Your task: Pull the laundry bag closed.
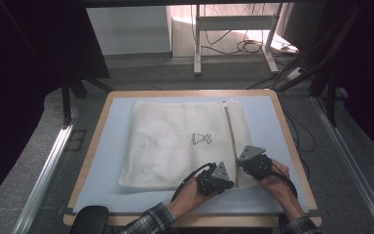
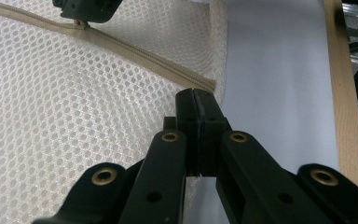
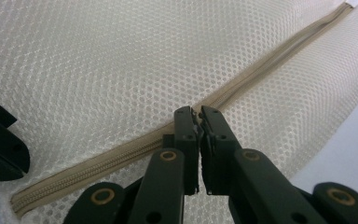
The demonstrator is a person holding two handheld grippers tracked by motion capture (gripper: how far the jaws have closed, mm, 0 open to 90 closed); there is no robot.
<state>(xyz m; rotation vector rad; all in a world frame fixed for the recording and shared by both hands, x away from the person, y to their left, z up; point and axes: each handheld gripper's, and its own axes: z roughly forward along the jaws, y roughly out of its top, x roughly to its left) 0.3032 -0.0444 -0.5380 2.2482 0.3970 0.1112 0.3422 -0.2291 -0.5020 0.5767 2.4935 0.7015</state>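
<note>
Two grippers are working the near right end of a white mesh bag (image 1: 175, 141) lying flat on the blue table (image 1: 107, 146). Left gripper (image 2: 196, 100) is pinching the bag's near edge just past the zipper (image 2: 135, 51) end. Right gripper (image 3: 196, 113) is pinching the zipper pull (image 3: 196, 113). Judging by its place near that end, almost the whole zipper run is remaining.

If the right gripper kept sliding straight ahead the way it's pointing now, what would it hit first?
Probably nothing solid. The right gripper, shut on the zipper pull, points along the tan zipper of the mesh bag. That track looks free up to its white end tab, though depth is unclear.
</note>
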